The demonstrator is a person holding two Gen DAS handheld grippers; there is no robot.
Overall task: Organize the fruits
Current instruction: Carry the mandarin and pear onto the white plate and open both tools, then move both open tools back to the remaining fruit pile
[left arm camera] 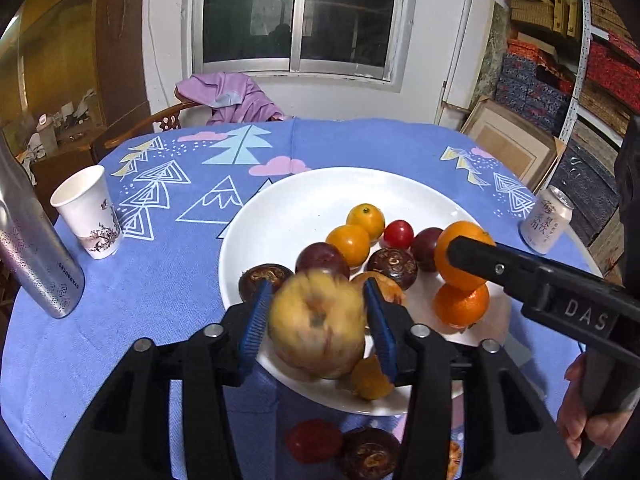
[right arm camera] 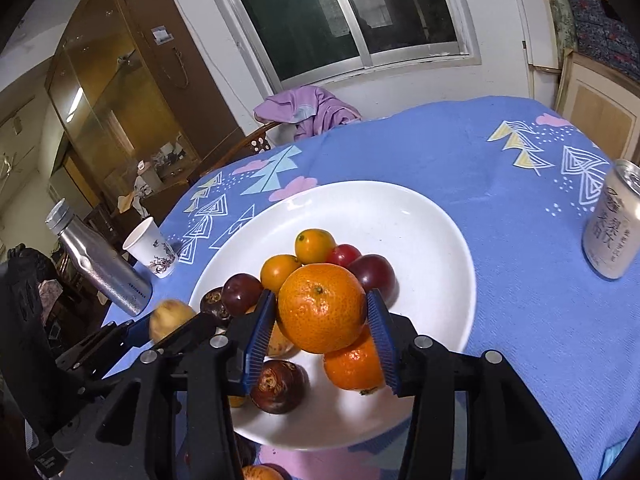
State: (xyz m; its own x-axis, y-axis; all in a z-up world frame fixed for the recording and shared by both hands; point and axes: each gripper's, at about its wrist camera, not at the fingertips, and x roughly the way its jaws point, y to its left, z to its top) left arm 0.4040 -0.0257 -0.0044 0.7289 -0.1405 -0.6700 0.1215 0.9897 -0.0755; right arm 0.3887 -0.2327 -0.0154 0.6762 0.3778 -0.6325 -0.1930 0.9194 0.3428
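Observation:
A white plate (left arm camera: 300, 208) (right arm camera: 400, 232) on the blue tablecloth carries several small oranges, dark plums, brown round fruits and a red tomato (left arm camera: 399, 234). My left gripper (left arm camera: 318, 284) hovers over the plate's near-left rim with a yellow apple (left arm camera: 318, 320) (right arm camera: 170, 316) between its blue pads. The apple is blurred while the pads are sharp, so it looks loose. My right gripper (right arm camera: 321, 294) is shut on a large mandarin (right arm camera: 320, 308) (left arm camera: 460, 240) above the pile. A second mandarin (right arm camera: 352, 364) (left arm camera: 460, 306) lies right under it.
A paper cup (left arm camera: 90, 216) and a steel bottle (left arm camera: 36, 252) stand left of the plate, a drink can (left arm camera: 546, 220) (right arm camera: 612, 232) to its right. A red fruit (left arm camera: 314, 440) and a brown one (left arm camera: 368, 454) lie on the cloth nearest me. A hand (left arm camera: 580, 420) grips the right tool.

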